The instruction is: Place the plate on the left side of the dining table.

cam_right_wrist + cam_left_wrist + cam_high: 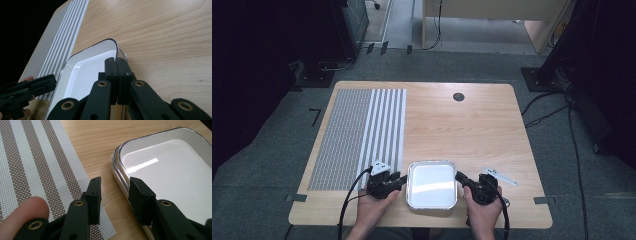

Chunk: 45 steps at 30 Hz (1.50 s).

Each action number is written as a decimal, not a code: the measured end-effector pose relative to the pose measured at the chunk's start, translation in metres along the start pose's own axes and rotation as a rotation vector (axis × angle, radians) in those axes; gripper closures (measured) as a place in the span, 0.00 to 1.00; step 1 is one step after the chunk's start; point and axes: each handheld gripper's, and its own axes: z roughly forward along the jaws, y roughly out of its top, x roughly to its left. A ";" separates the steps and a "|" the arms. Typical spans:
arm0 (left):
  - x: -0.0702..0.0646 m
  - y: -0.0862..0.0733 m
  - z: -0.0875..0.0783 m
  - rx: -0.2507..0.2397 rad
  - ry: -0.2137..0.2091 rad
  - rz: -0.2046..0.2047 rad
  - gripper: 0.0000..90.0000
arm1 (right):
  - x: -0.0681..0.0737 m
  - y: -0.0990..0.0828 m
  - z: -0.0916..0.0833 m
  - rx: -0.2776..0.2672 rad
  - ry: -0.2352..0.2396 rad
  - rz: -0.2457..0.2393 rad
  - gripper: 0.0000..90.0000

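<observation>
Person's body cut off at the bottom of the high view, just forearms and hands. The jaw bases of both grippers run off the lower edge in the gripper views. Small white flat object [499,176] on the table to the right of the right hand: too small to identify.

White rectangular tray with rounded corners and a shiny metal rim [432,185] sits on the light wooden table [462,130] at the near edge, between the two hands; glossy inner surface with a light streak across it, nothing in it. Grey-and-white striped woven placemat [357,135] lies to its left, apart from it.

Left gripper [113,192]: jaws spread, straddling the tray's left rim, one jaw over the mat edge, one inside the tray. Contact unclear. A fingertip [23,212] shows blurred at lower left.

Right gripper [116,72]: jaws pressed together at the tray's right rim; whether the rim is pinched between them is hidden.
</observation>
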 end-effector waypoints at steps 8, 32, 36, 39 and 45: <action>-0.001 0.001 -0.003 -0.023 -0.041 -0.006 0.59 | -0.004 0.003 -0.009 -0.032 -0.023 0.003 1.00; -0.020 -0.001 -0.013 -0.027 -0.113 -0.012 0.57 | 0.008 0.040 0.021 0.074 -0.160 -0.295 0.89; -0.020 -0.002 -0.012 -0.021 -0.109 -0.015 0.57 | 0.013 0.038 0.030 0.111 -0.176 -0.330 0.88; -0.023 -0.003 -0.009 -0.010 -0.110 -0.009 0.58 | 0.016 0.032 0.035 0.118 -0.222 -0.378 0.92; -0.027 -0.005 -0.008 -0.004 -0.110 0.002 0.58 | 0.013 0.026 0.033 0.086 -0.202 -0.318 0.97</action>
